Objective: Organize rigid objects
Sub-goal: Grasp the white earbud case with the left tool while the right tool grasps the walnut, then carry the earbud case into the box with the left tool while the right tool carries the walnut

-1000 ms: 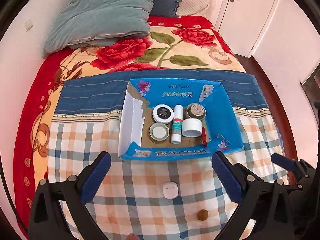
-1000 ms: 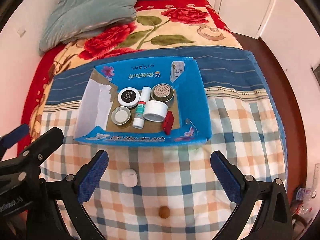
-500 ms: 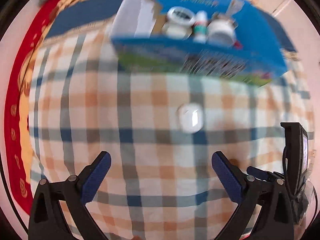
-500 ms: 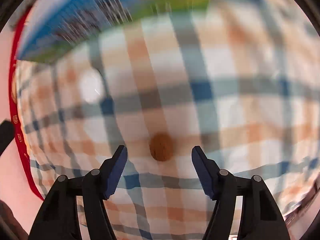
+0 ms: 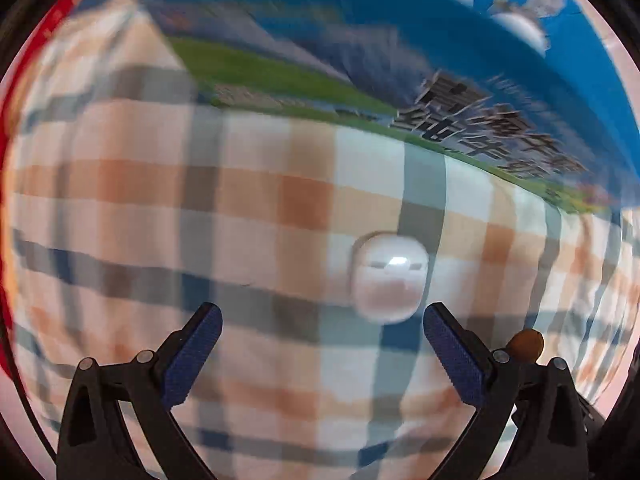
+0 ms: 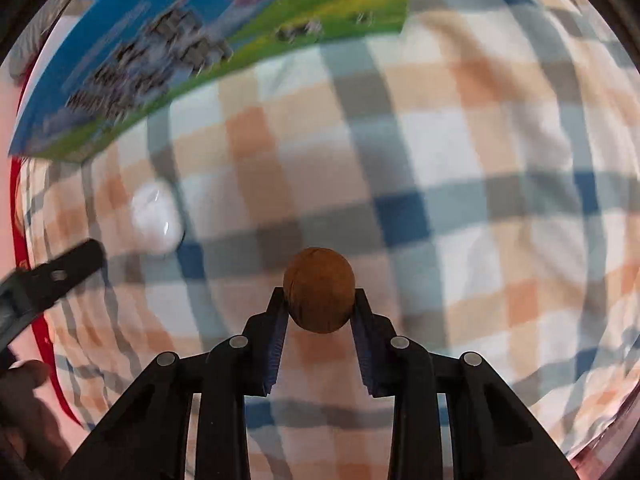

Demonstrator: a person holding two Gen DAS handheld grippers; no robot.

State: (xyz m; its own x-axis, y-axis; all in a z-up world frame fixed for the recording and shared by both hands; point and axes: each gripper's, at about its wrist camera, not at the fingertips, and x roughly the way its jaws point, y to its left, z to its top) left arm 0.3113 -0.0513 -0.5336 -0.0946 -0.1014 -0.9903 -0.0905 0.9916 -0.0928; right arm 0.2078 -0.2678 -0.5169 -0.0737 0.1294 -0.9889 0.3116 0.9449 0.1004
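Observation:
A small brown ball (image 6: pixel 319 289) lies on the checked cloth (image 6: pixel 460 160), and my right gripper (image 6: pixel 319 300) is shut on it at its tips. A white rounded case (image 5: pixel 389 276) lies on the cloth just ahead of my left gripper (image 5: pixel 318 316), toward its right finger; that gripper is open and empty. The case also shows in the right wrist view (image 6: pixel 157 218), left of the ball. The ball shows in the left wrist view (image 5: pixel 526 343) behind the right finger. The blue cardboard box (image 5: pixel 460 92) holding jars stands just beyond the case.
The box's printed front wall (image 6: pixel 168 60) fills the upper left of the right wrist view. The left gripper's finger (image 6: pixel 52 276) reaches in from the left edge there. Red bedding (image 5: pixel 8 92) shows at the cloth's left edge.
Both grippers have dropped close to the cloth. The right gripper has closed on the brown ball. The left gripper has come up to the white case, still open.

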